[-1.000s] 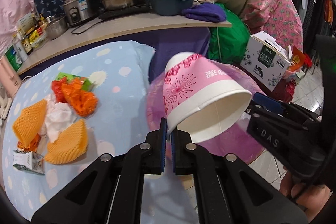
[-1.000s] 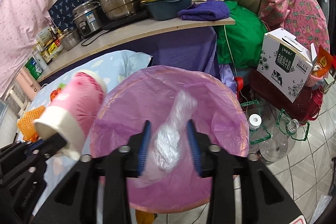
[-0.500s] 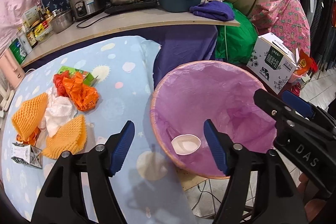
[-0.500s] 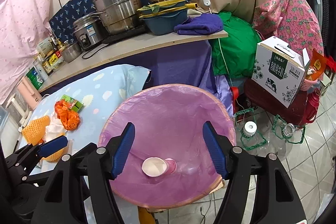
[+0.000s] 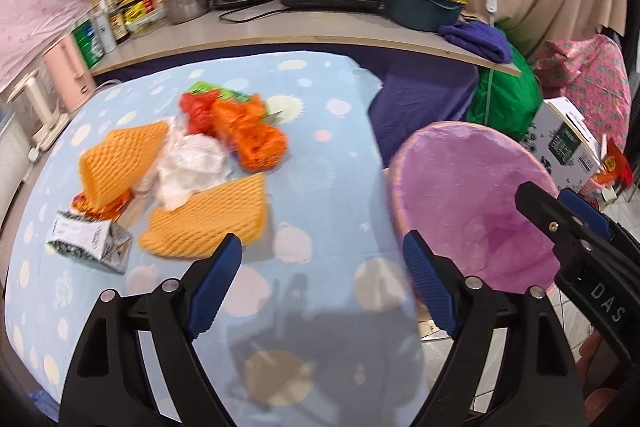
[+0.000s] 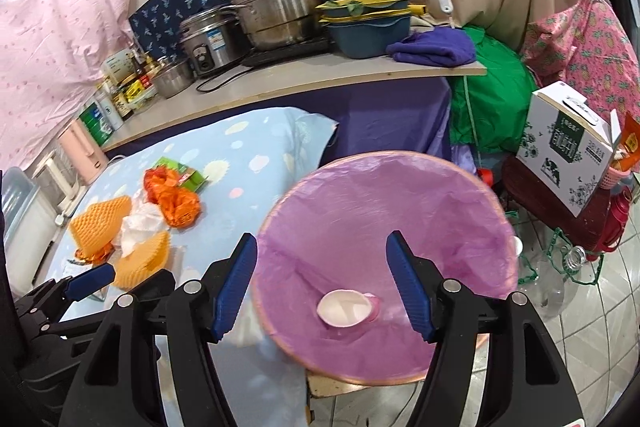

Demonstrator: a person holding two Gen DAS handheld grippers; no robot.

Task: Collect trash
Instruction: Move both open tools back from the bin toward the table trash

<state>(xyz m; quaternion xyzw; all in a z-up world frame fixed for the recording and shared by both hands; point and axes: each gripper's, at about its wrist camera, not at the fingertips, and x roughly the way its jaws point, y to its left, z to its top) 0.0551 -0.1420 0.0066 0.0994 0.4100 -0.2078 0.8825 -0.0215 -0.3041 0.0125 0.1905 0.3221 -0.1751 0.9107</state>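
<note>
A bin lined with a purple bag (image 6: 384, 211) stands beside the blue-clothed table (image 5: 320, 163); a pink paper cup (image 6: 347, 308) lies inside it. My right gripper (image 6: 326, 285) is open and empty above the bin. My left gripper (image 5: 322, 283) is open and empty over the table's near part, left of the bin (image 5: 472, 195). On the table lie two orange foam nets (image 5: 212, 215), white crumpled paper (image 5: 188, 167), an orange bag (image 5: 256, 135), a green packet (image 5: 216, 93) and a small carton (image 5: 90, 241).
A counter (image 6: 320, 79) behind holds steel pots, a rice cooker, bowls, bottles and a purple cloth. A cardboard box (image 6: 568, 147), a green bag and plastic bottles stand on the tiled floor to the right.
Both grippers opened: the pink cup and the clear plastic dropped into the bin. My left gripper then swung left, back over the table toward the trash pile.
</note>
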